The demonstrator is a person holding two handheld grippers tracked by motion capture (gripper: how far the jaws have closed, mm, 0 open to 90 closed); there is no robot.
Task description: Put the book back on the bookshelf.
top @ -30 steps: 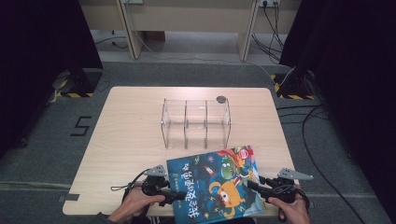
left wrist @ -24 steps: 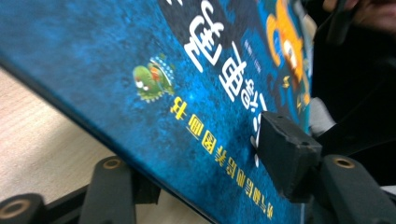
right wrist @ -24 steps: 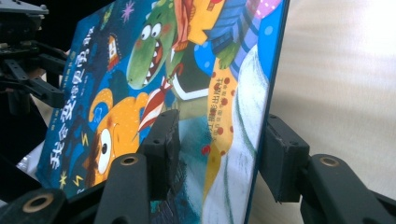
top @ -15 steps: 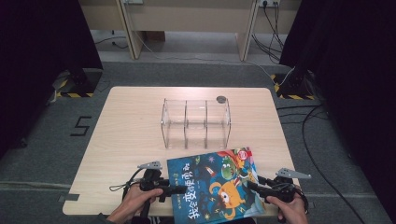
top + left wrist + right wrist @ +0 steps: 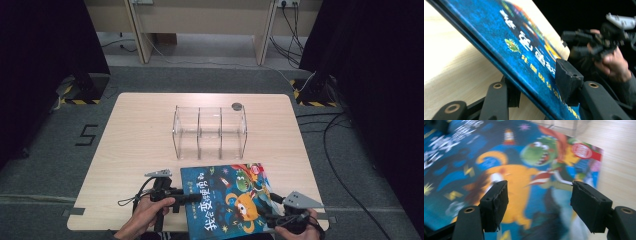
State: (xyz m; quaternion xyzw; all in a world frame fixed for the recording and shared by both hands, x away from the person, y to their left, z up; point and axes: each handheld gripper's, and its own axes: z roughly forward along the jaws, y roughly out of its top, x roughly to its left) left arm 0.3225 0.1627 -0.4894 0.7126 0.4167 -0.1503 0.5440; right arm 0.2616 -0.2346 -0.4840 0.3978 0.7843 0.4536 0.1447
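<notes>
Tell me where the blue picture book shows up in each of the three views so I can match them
High view: the picture book lies at the table's near edge, between the left gripper and right gripper.
Left gripper view: the book slants across the middle, its edge between the jaws.
Right gripper view: the book spreads beyond the open jaws.
Shared landmark: the book's white title lettering.

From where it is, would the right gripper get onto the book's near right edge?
Probably yes: the right gripper hangs open right at the book, nothing between; the left gripper clamps the opposite edge.
</notes>
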